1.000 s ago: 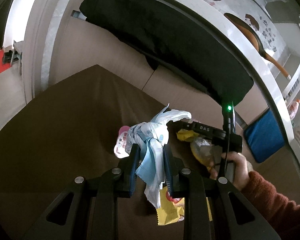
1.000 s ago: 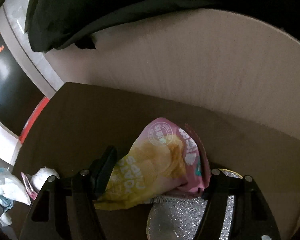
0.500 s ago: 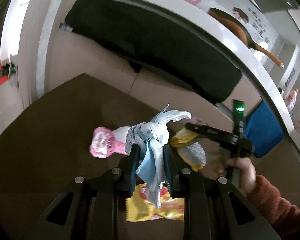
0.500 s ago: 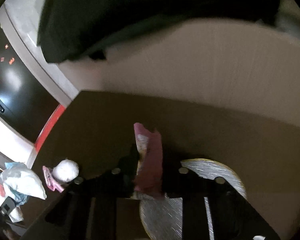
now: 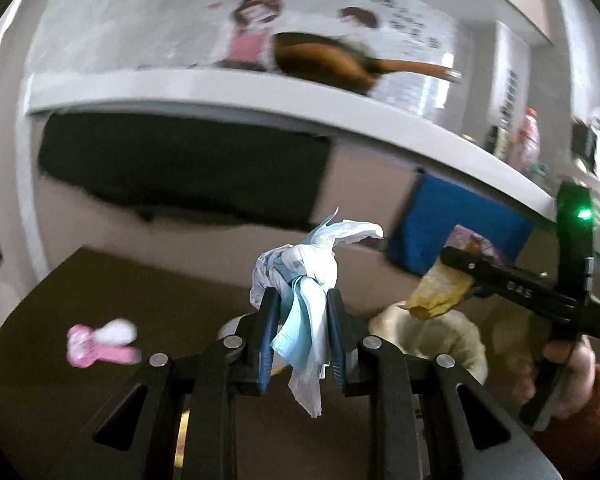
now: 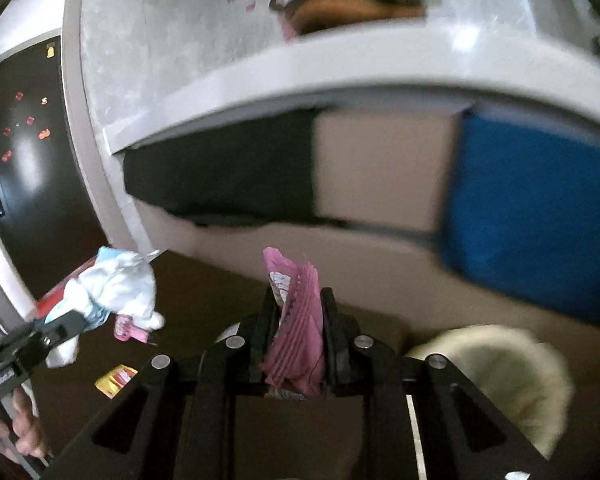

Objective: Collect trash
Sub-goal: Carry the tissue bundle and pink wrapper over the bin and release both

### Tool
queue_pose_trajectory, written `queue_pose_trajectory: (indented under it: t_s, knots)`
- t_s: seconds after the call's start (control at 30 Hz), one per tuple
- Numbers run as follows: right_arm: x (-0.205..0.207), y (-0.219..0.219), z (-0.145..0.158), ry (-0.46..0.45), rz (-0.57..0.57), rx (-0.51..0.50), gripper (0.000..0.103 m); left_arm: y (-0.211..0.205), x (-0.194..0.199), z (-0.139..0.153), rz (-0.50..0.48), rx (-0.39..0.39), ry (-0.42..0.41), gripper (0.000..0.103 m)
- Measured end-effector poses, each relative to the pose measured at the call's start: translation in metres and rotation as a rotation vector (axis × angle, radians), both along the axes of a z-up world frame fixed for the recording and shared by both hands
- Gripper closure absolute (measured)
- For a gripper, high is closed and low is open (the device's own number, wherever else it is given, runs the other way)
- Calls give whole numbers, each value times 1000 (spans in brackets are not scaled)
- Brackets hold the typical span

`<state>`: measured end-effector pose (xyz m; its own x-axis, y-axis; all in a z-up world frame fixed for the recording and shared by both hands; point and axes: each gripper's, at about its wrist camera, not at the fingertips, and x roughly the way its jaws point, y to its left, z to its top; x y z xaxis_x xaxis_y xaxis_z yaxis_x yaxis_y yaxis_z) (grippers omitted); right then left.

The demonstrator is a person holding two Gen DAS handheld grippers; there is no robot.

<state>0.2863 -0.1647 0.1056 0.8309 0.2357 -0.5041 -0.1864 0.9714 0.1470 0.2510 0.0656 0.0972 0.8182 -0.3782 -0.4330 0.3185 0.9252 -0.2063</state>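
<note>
Above the bench (image 5: 100,300):
Left gripper (image 5: 302,332): tilted downward — fingers clamped on white-blue wad (image 5: 304,280).
Right gripper (image 6: 298,332): angled down — fingers pinching pink snack bag (image 6: 300,320).

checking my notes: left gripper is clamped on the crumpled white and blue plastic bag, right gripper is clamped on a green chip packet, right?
Not quite: the packet is pink, not green. The right wrist view shows the right gripper shut on a pink chip packet. The left gripper does clamp the crumpled white and blue plastic bag.

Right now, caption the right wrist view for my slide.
Right gripper clamps a pink snack bag above the brown table; left gripper holds crumpled plastic.
</note>
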Motion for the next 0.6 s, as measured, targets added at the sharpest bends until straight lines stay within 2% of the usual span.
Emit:
queue_pose_trajectory:
  t_s: [0.23, 0.37, 0.6]
  knots:
    - [-54, -84, 21, -74, -123, -67, 85, -98, -8, 18, -89, 46, -88, 79]
    - [-62, -122, 16, -74, -177, -57, 85, -137, 1, 13, -139, 37, -66, 79]
    - [-47, -155, -8, -38, -237, -77, 85, -184, 29, -18, -211, 46, -3, 79]
